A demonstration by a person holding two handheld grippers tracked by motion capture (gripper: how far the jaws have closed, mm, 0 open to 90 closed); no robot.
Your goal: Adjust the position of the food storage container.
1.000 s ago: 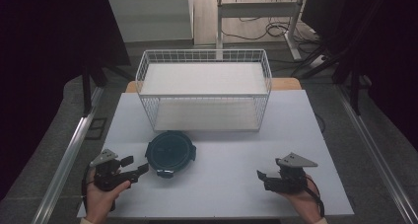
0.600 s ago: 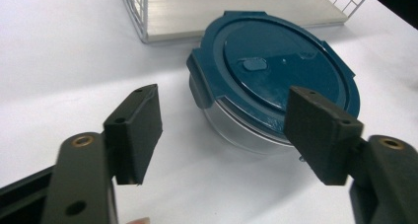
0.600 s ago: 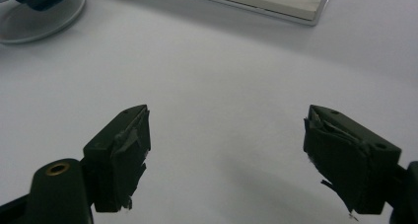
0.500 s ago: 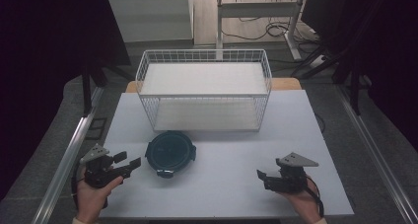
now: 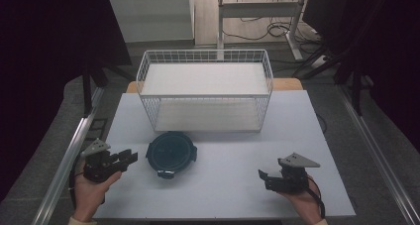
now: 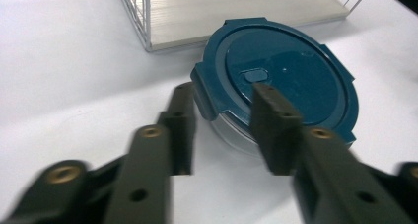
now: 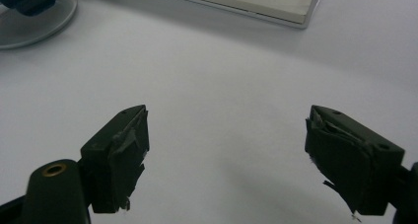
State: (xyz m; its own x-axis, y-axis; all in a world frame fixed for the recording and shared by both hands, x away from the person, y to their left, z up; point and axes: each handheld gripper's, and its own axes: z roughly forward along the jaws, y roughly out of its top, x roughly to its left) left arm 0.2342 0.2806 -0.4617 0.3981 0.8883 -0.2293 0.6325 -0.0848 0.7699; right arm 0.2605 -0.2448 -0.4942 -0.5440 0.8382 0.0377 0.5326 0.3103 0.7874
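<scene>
A round clear container with a dark teal lid point(image 5: 171, 151) sits on the white table point(image 5: 228, 190), in front of the wire basket. My left gripper point(image 5: 131, 158) is held just left of it, jaws pointing at it. In the left gripper view the container point(image 6: 291, 81) lies just beyond the left gripper point(image 6: 222, 93). The jaws have just been closing; they stand partly closed, and the pads press on nothing. My right gripper point(image 5: 263, 178) rests near the table's front right, open, with bare table between its jaws point(image 7: 226, 120). The container's edge point(image 7: 34, 21) shows at the upper left there.
A white wire basket point(image 5: 205, 54) with a pale board floor stands at the back middle of the table; its near corner point(image 6: 134, 12) is close behind the container. Dark floor and metal rails flank the table.
The left gripper has drawn back a little to the left, away from the container, and lifted slightly. Its jaws have narrowed. The right gripper has stayed put.
</scene>
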